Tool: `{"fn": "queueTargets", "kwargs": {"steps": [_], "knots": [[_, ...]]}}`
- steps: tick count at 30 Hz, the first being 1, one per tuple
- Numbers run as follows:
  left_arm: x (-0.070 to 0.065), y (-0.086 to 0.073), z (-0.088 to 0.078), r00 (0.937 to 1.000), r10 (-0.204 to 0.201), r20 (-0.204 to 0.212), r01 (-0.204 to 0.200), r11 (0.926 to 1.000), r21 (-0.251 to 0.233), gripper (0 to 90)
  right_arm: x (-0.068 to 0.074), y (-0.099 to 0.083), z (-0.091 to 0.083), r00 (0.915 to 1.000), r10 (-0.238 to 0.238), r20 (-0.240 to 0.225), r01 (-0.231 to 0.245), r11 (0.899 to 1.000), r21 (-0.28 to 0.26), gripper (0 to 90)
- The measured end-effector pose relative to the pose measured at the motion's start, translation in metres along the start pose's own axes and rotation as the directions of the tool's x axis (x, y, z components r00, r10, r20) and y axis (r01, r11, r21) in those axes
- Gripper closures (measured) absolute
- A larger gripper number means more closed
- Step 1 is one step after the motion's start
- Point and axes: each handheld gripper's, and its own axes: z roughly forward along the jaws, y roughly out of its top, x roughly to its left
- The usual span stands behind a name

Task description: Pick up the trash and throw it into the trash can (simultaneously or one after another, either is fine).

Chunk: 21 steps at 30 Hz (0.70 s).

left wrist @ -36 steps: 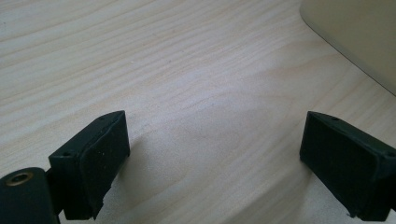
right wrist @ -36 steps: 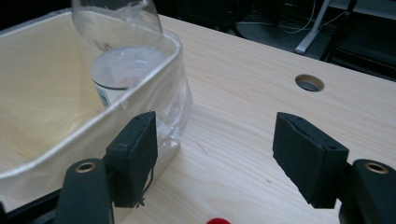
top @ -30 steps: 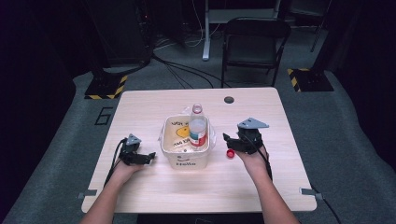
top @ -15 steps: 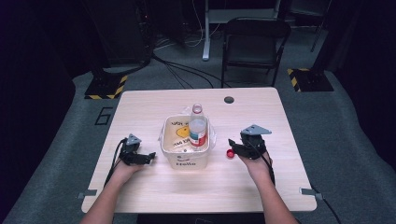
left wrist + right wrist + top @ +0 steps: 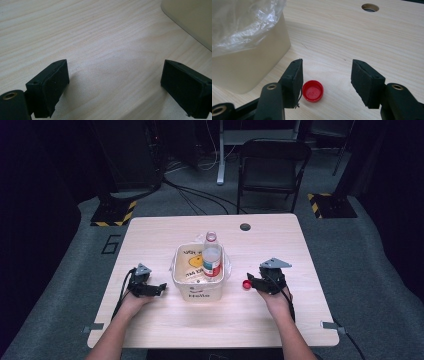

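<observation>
Altogether one bottle [image 5: 212, 256], one red cap [image 5: 312, 91], one bin [image 5: 197, 290]

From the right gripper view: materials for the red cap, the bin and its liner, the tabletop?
Red cap: likely moulded plastic, smooth, slightly glossy. Bin: looks like cream plastic, matte, with rounded corners. Liner: thin clear plastic film, crinkled and shiny. Tabletop: pale wood grain, matte; solid wood or laminate can't be told.

Looks like a lab or studio: dark room, grey carpet [image 5: 360, 270], floor cables [image 5: 200, 195], hazard-taped stand bases [image 5: 111, 213], folding chair [image 5: 272, 167].
</observation>
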Motion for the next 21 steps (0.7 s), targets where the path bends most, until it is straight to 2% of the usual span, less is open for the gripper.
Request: {"fn": "queueTargets", "kwargs": {"steps": [7,14,21], "knots": [[0.000,0.000,0.000,1.0000,0.002,0.000,-0.002,1.0000,0.001,7.9,-0.006,-0.011,0.005,1.0000,0.003,0.007,-0.003,1.000,0.030,47.9],[0.000,0.000,0.000,1.0000,0.002,0.000,-0.002,1.0000,0.001,7.8,-0.010,-0.019,0.012,0.9998,0.015,0.009,-0.016,0.998,0.058,47.5],[0.000,0.000,0.000,1.0000,0.003,0.000,-0.003,1.0000,0.001,7.8,-0.009,-0.020,0.019,0.9998,0.011,-0.020,-0.009,0.997,0.071,47.3]]}}
